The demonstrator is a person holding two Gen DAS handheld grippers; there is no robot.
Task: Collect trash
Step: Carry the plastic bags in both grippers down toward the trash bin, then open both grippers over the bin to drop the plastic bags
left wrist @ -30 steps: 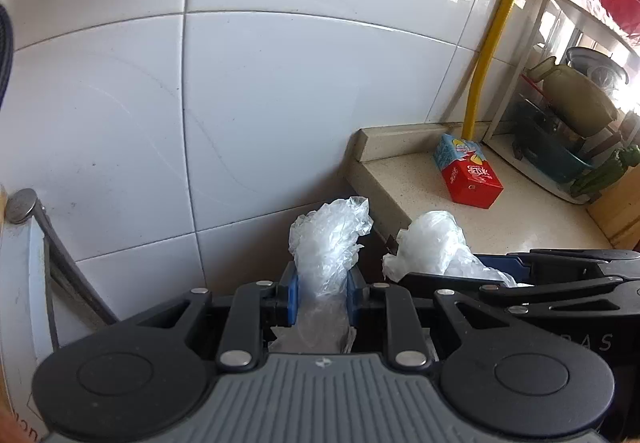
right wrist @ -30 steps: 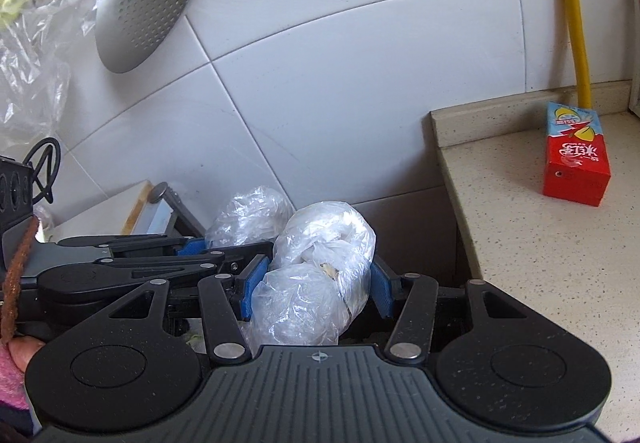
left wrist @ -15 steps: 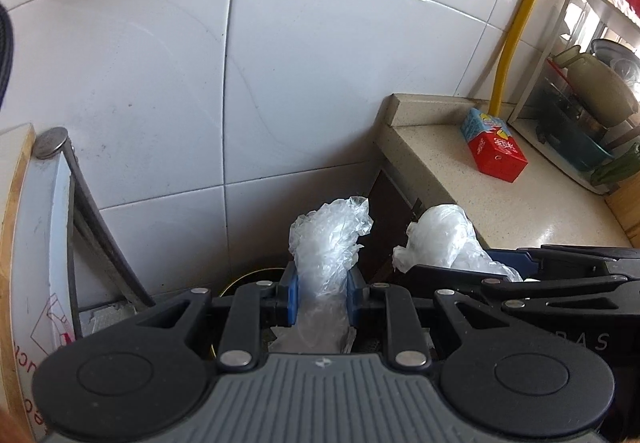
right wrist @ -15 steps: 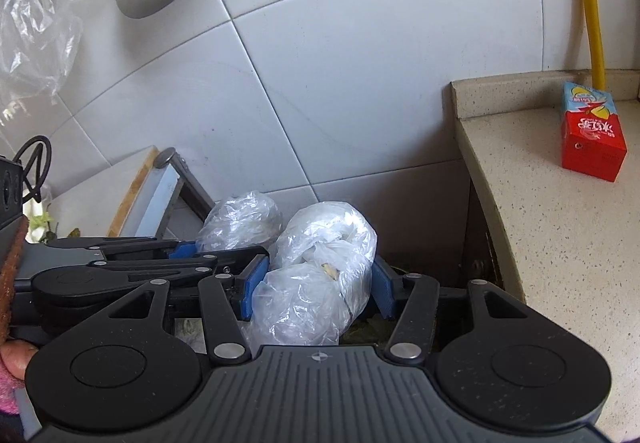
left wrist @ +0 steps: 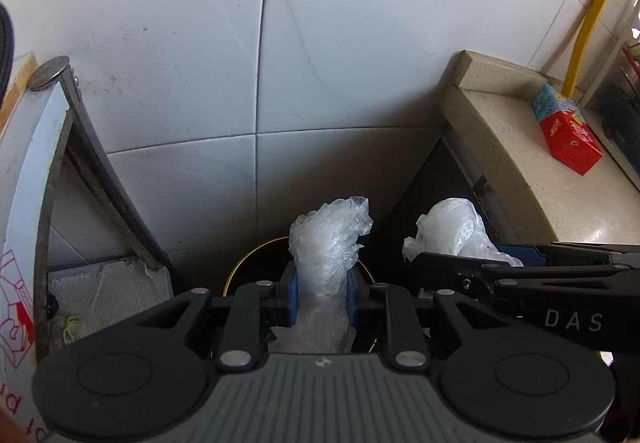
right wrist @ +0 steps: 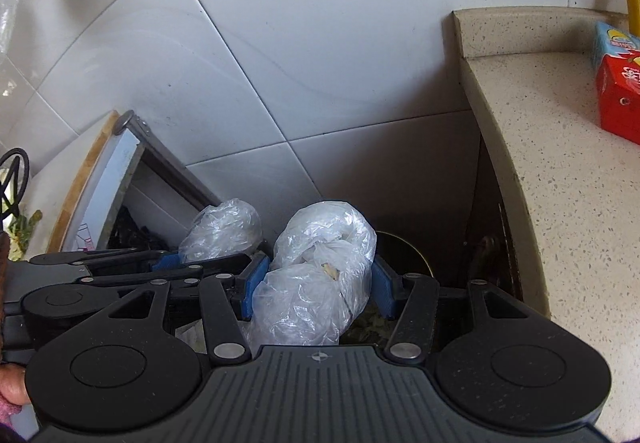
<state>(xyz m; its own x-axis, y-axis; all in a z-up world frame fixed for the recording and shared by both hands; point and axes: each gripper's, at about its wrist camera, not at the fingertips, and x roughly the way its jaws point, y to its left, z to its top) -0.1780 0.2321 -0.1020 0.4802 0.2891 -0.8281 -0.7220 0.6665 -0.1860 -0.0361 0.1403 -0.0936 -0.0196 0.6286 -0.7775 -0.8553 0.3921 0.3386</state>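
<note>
My left gripper point(left wrist: 320, 293) is shut on a narrow crumpled clear plastic bag point(left wrist: 326, 243) that stands up between its blue pads. Directly below it lies the dark round mouth of a trash bin point(left wrist: 240, 267) with a yellowish rim. My right gripper point(right wrist: 318, 285) is shut on a bulkier knotted clear plastic bag point(right wrist: 320, 267); that bag point(left wrist: 452, 227) also shows to the right in the left wrist view. Part of the bin's rim point(right wrist: 412, 251) curves behind the right bag. The left gripper's bag point(right wrist: 222, 227) appears at the left in the right wrist view. Both grippers point steeply down, side by side.
A white tiled wall point(left wrist: 320, 63) rises behind the bin. A speckled counter point(right wrist: 560, 183) borders the gap on the right, with a red and blue carton point(left wrist: 568, 135) and a yellow pipe point(left wrist: 592, 23). A white panel with a metal frame point(left wrist: 60, 147) leans at the left.
Both grippers have sunk into the gap between panel and counter, each keeping its bag. The bin's mouth has come into view below. The hanging strainer has slid out of the top.
</note>
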